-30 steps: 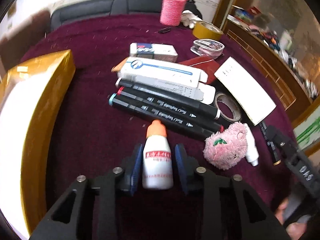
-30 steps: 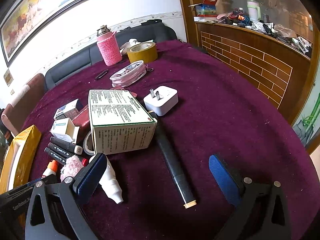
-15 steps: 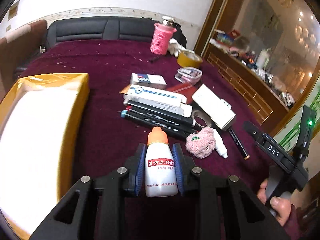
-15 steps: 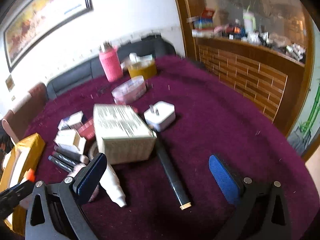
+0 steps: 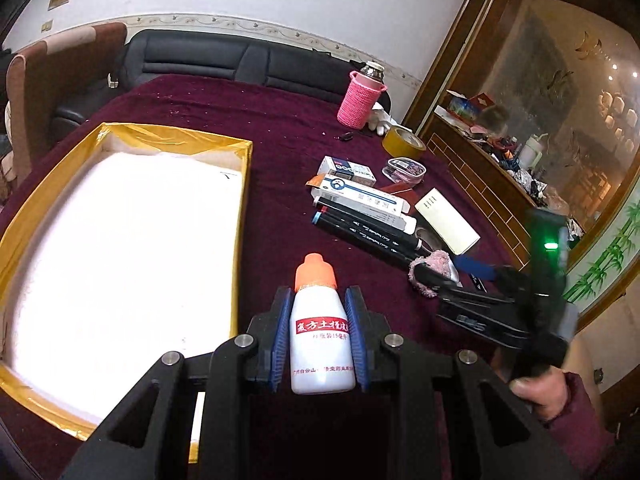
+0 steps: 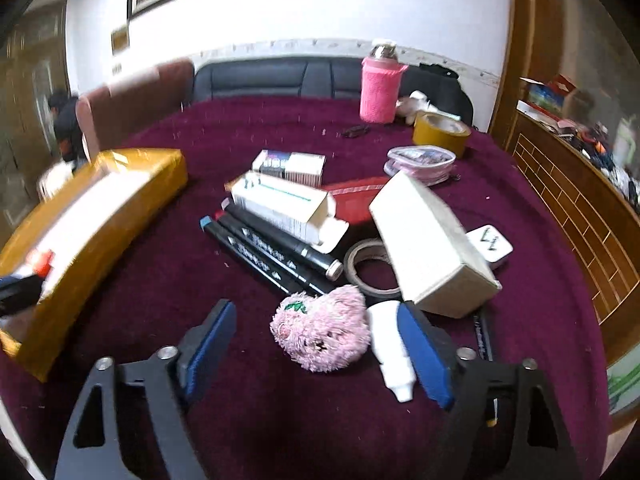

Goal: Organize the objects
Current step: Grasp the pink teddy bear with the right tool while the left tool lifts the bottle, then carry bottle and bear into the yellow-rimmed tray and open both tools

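Nearest in the left wrist view, the left claw (image 5: pixel 320 334) is closed on a small white bottle (image 5: pixel 322 344) with an orange cap, and both blue pads press its sides. One second ago this bottle was low over the purple cloth, near the black markers. Now it is raised and carried toward the yellow box (image 5: pixel 240 216), whose white inside fills the left of the view. I judge that the bottle goes into this box next, so one object is almost sorted.

In the right wrist view, the right claw (image 6: pixel 316 344) has just been closing from its widest, but it grips nothing yet. The pink plush toy (image 6: pixel 320 340) lies between its jaws on the bench (image 6: pixel 520 320), and the pads do not touch it. The right pad stands in front of a white squeeze bottle (image 6: pixel 390 344) that lies just beside the toy. Earlier this claw pointed at a black pen and a white plug; now it has turned to the toy. It may catch the squeeze bottle together with the toy.

Behind the toy lie the black markers (image 6: pixel 272 256), a roll of tape (image 6: pixel 370 268), a cream carton (image 6: pixel 428 244) and a long white carton (image 6: pixel 280 204). Far at the back stand a pink knitted flask (image 6: pixel 380 88) and a yellow tape roll (image 6: pixel 440 130).
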A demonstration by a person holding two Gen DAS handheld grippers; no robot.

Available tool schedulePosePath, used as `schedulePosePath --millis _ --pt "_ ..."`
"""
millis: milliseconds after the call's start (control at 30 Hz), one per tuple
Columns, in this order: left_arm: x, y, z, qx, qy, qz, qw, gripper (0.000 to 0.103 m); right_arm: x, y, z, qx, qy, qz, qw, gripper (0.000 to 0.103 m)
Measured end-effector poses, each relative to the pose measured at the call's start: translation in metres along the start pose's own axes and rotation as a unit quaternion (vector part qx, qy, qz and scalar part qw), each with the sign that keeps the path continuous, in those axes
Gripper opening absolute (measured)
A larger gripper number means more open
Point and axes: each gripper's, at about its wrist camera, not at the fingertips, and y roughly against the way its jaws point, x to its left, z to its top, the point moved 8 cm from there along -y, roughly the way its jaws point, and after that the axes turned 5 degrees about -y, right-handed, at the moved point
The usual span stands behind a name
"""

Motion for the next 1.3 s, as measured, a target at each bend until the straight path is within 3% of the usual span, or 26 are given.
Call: schedulePosePath --millis 100,200,400,567,733,867,1033,1300 --pt "0.005 0.004 -0.001 -0.004 0.003 -0.001 1.0000 0.026 -0.005 -0.022 -0.009 0.034 0.002 -0.013 0.999 0.053" --pt "0.010 0.008 -0.002 -0.009 0.009 -0.001 0.9999 0.026 -0.019 -0.023 -0.008 0.039 -0.043 0.011 0.998 0.048" --pt "0.022 0.023 0.010 -0.026 0.016 -0.001 0.9995 0.026 -0.015 0.017 0.007 0.016 -0.074 0.057 0.996 0.047" --pt "0.042 0.038 0.039 -0.044 0.012 0.015 0.9988 0.026 0.035 0.046 0.044 0.001 -0.054 0.125 0.991 0.048" --pt "0.069 0.031 0.078 -0.049 -0.015 0.062 0.9968 0.026 0.099 0.027 0.084 0.022 -0.041 0.193 0.980 0.048" --pt "0.101 0.003 0.103 -0.025 0.013 0.061 0.9977 0.026 0.149 -0.003 0.097 0.041 -0.009 0.204 0.978 0.048" --pt "0.142 -0.040 0.115 0.012 0.052 0.068 0.9963 0.026 0.203 -0.037 0.099 0.043 0.055 0.183 0.981 0.048" --pt "0.174 -0.093 0.113 0.054 0.079 0.069 0.9930 0.026 0.237 -0.078 0.099 0.048 0.121 0.151 0.980 0.048"
